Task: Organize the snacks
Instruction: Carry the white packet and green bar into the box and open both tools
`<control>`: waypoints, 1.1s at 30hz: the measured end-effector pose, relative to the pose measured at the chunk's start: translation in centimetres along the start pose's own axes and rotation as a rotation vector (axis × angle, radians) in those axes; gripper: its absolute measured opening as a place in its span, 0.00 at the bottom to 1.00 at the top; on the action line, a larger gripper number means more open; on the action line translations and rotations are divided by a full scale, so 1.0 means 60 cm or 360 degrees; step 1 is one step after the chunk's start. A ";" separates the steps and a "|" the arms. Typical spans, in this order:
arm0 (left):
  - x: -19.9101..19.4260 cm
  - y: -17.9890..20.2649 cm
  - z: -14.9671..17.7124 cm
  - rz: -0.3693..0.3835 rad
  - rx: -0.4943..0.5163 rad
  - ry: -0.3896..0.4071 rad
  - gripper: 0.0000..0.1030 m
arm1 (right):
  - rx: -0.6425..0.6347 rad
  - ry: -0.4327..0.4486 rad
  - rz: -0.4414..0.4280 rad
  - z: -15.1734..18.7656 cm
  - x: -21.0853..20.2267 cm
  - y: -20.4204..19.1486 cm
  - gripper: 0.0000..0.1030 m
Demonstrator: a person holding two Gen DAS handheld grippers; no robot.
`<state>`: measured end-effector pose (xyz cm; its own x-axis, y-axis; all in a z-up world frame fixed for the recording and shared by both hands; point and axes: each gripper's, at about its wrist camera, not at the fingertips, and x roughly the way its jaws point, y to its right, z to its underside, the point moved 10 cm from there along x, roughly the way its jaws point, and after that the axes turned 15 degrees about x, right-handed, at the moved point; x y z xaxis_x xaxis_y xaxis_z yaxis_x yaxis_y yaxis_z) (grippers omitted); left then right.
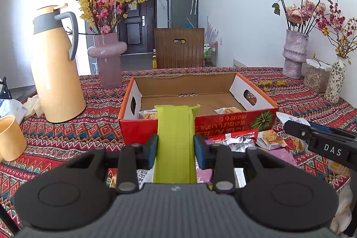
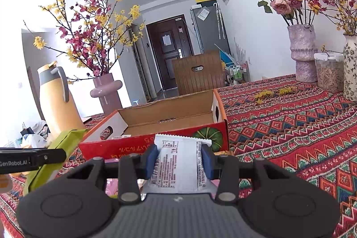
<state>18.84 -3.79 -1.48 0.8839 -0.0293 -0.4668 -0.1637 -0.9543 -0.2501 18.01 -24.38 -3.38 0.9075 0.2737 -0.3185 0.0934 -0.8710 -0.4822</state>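
1. Patterned red tablecloth [image 2: 290, 126] underfoot of everything, and right at the near edge both claws are loaded. The left gripper [image 1: 176, 148] is pinching a green snack pack [image 1: 175, 139] by its long sides, the pack's length running straight ahead out of the jaws.
2. The right gripper [image 2: 180, 160] is pressed onto a white snack packet [image 2: 178, 162], printed side up, also pointing forward.
3. Just below and beside the left claw lies the loose snack pile [image 1: 245, 142]: foil, red and purple wrappers not yet sorted.
4. Now the key relation: the red cardboard box [image 1: 160, 128] sits dead ahead of both claws, open top up, its near wall standing between each held snack and the floor of the box. The green pack's tip already overlaps that wall in the left view, so I judge the left hand is nearer the drop; both must clear the rim first.
5. Inside, two biscuit packets [image 1: 229, 110] rest against the near wall; the rest of the floor looks bare.
6. Further out, a yellow thermos jug [image 1: 55, 73] and pink vase [image 1: 109, 59] flank the box's left, well apart. Rough lilac vase [image 2: 301, 52] and a clear jar [image 2: 329, 73] stand far right, out of the way.
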 end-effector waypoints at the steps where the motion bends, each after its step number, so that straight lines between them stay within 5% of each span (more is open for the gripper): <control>1: 0.005 -0.003 -0.007 -0.0003 -0.0001 0.0007 0.34 | -0.0016 0.0016 -0.0004 -0.011 0.004 -0.005 0.40; 21: 0.136 -0.056 -0.129 -0.0100 0.0017 0.0086 0.34 | -0.0273 0.0095 0.0033 -0.150 0.170 -0.058 0.40; 33: 0.239 -0.088 -0.107 -0.0141 -0.0083 0.0011 0.34 | -0.0228 -0.0054 0.0067 -0.120 0.269 -0.020 0.40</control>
<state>35.19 -1.06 -1.39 0.8968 0.0544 -0.4391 -0.0616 -0.9674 -0.2455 35.51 -21.87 -2.06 0.8979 0.2469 -0.3644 0.1150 -0.9307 -0.3473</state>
